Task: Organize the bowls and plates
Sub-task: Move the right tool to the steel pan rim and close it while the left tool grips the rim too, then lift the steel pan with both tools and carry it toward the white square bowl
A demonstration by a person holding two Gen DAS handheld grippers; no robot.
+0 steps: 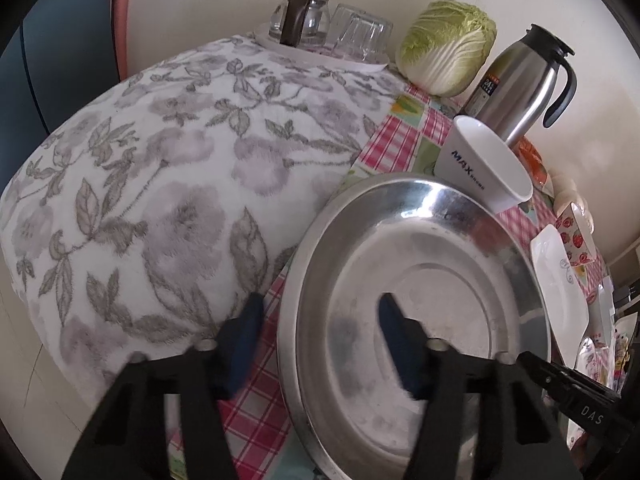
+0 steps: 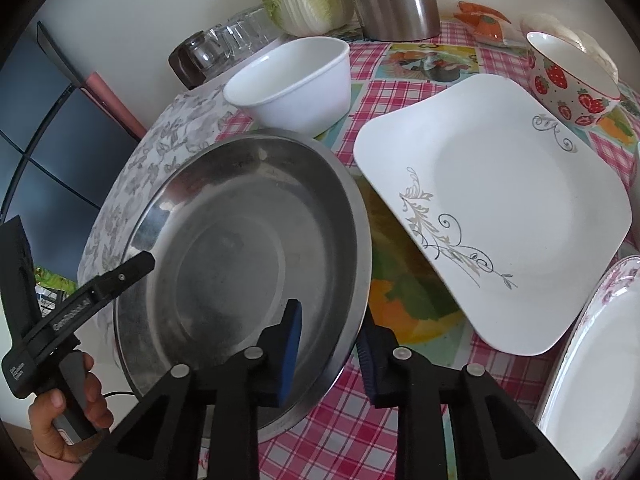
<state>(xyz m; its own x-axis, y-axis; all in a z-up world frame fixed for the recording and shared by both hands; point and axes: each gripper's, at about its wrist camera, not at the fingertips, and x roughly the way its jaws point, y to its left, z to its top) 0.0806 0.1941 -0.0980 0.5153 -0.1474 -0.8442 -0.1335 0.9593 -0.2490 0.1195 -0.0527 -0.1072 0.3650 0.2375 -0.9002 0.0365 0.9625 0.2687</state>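
Checked tablecloth (image 2: 360,412); fingers (image 2: 294,336) astride steel basin (image 2: 240,240).

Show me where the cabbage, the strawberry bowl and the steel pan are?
cabbage (image 1: 448,46): left wrist view, on its pale ribbed leaves.
strawberry bowl (image 2: 568,92): right wrist view, on its outer wall.
steel pan (image 2: 236,240): right wrist view, on its flat bottom.

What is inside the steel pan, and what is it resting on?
The steel pan holds no food or dishes; only one blue finger of each hand-held gripper reaches over its rim. Its edges overlie the checked tablecloth and the floral cloth. What lies beneath its base is hidden.
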